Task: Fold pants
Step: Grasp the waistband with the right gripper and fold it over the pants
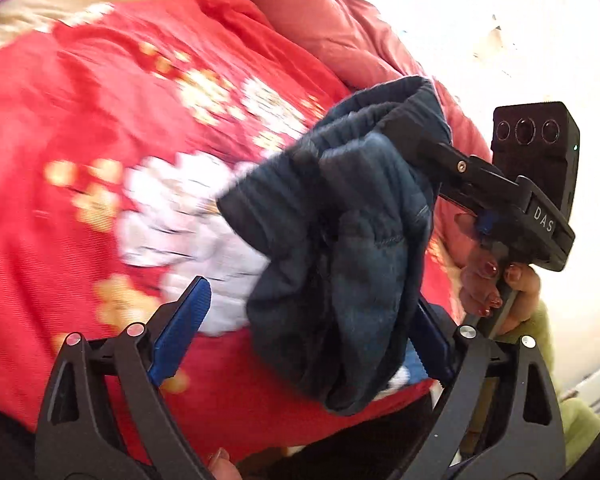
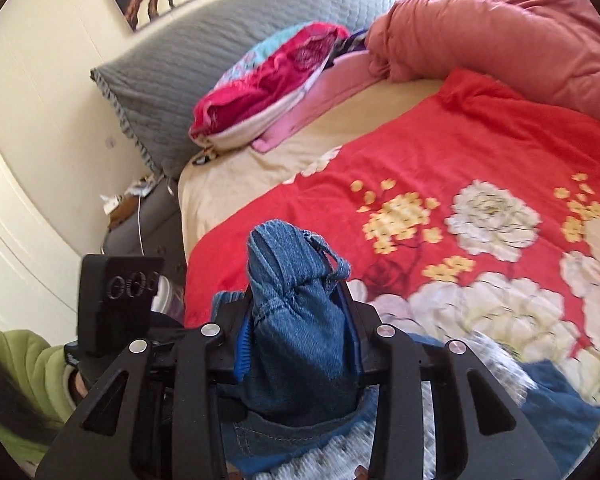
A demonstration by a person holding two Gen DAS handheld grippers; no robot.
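The pants are blue denim jeans (image 1: 340, 240), bunched and hanging above a red flowered bedspread (image 1: 80, 120). My right gripper (image 2: 298, 320) is shut on a thick wad of the denim (image 2: 296, 280) near a belt loop. In the left wrist view the right gripper (image 1: 432, 148) holds the waistband from the right. My left gripper (image 1: 300, 328) is open, its jaws wide apart; its left fingertip (image 1: 184, 324) is bare and the right one is hidden behind the hanging denim.
The bed holds the red flowered bedspread (image 2: 460, 168), a salmon duvet (image 2: 500, 40) at the far side, a grey quilted pillow (image 2: 204, 48) and a pile of pink and red clothes (image 2: 268, 80). A bedside shelf with cables (image 2: 140, 208) stands left of the bed.
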